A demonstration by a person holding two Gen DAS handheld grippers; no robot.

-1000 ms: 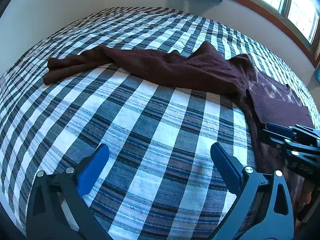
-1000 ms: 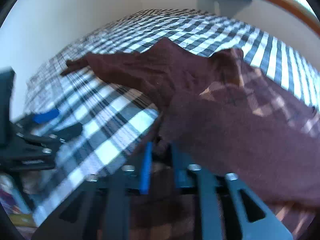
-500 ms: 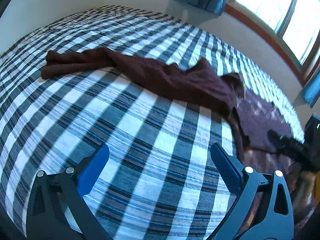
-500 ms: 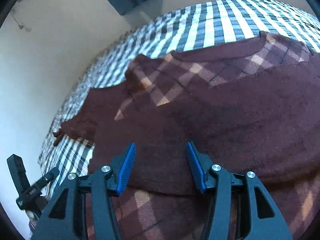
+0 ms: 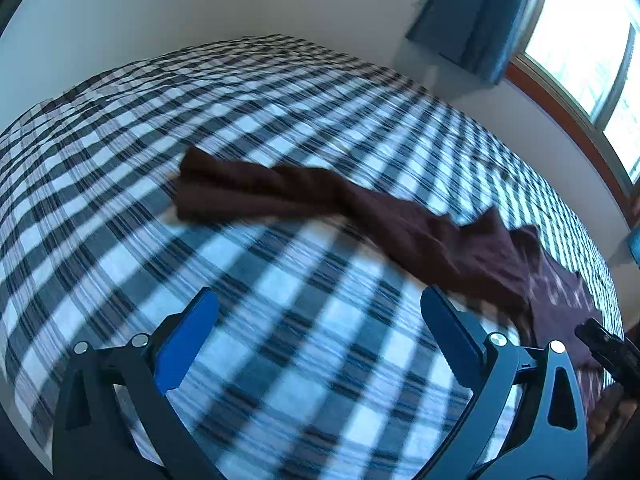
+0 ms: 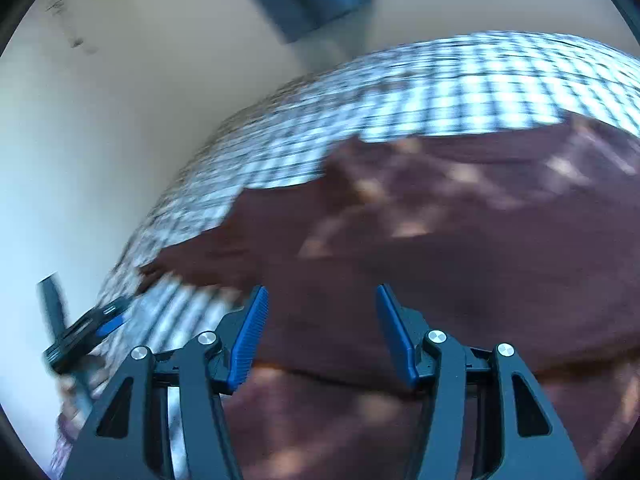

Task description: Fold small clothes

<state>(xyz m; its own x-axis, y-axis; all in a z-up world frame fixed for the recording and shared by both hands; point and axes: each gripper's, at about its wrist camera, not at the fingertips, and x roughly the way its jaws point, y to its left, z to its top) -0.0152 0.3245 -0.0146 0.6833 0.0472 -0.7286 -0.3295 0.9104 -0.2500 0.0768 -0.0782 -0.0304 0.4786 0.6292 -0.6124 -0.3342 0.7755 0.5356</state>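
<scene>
A dark maroon garment lies stretched across the checked bed, its long sleeve end pointing left. My left gripper hovers over bare bedspread in front of the sleeve, open wide and holding nothing. In the right wrist view the garment's body fills the picture. My right gripper is just above it, jaws opening, the blue pads apart and not pressing the cloth. The left gripper shows at that view's left edge, and the right gripper at the left wrist view's right edge. Both views are blurred.
The bed carries a blue, black and white checked cover and stands against pale walls. A blue curtain and a wood-framed window are at the back right. The bed's edge runs near the left gripper.
My right gripper, shut on the garment's edge a second ago, has opened and swung over the garment's body. The left gripper stayed open and moved, so the sleeve end now sits nearer the picture's middle.
</scene>
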